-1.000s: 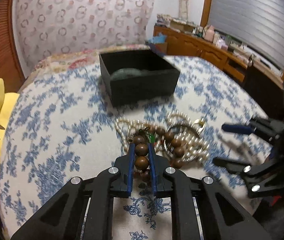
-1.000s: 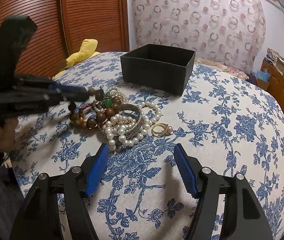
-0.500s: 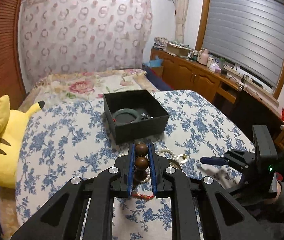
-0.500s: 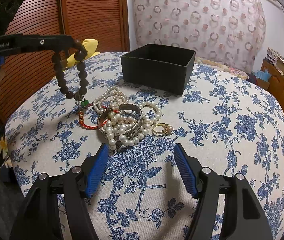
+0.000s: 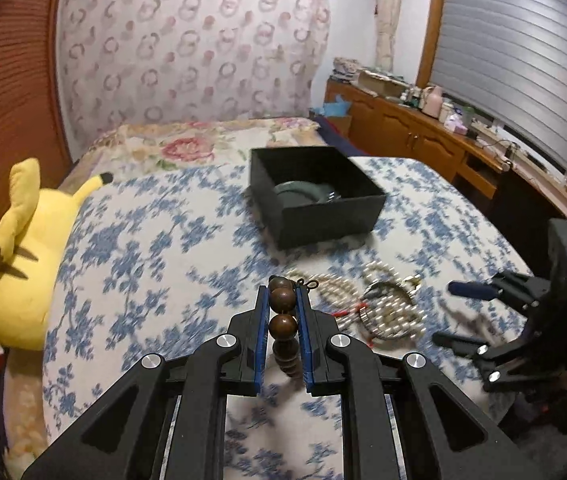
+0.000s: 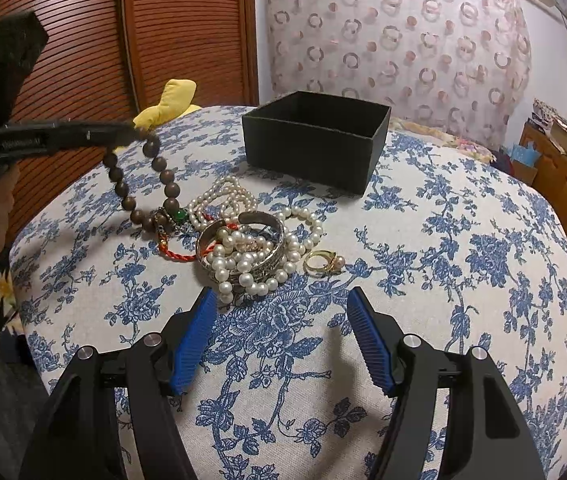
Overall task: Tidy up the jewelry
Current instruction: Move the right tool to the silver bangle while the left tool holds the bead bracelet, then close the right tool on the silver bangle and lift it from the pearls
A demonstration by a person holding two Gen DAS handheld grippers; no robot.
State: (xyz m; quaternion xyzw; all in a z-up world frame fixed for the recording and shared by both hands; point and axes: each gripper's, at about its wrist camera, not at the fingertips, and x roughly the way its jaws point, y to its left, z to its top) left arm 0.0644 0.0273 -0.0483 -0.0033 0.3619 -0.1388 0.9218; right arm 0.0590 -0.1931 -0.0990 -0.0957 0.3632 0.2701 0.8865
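The left gripper [image 5: 282,312] has its jaws closed on the bead bracelet [image 6: 145,184], pinching one brown bead near the top. The rest of the loop hangs down in the air, over the near left edge of the pile [image 6: 251,248] on the desk [image 6: 463,280]. Its low end, with a green bead, looks to be almost on the pile, but I cannot tell if it touches. The bracelet looks light and floppy, like balls on a string, so it will likely swing when it is moved. The beads are round and smooth and could slip out, so the pinch should stay tight. The right gripper [image 6: 283,336] has its jaws wide open and holds nothing; it sits low, just in front of the pile. In the pile are pearls [image 6: 243,264], a silver bangle [image 6: 271,256], a red cord [image 6: 175,254] and a gold ring [image 6: 321,264] just beside them. The pearls are long and loose and wind through the bangle, so they may drag other things along. The bangle is stiff and easy to grab by its rim. The ring is tiny and may be hard to pinch. The black box [image 5: 315,196] stands open behind the pile. Inside is a dark green ring shape and something small and shiny that I cannot make out.
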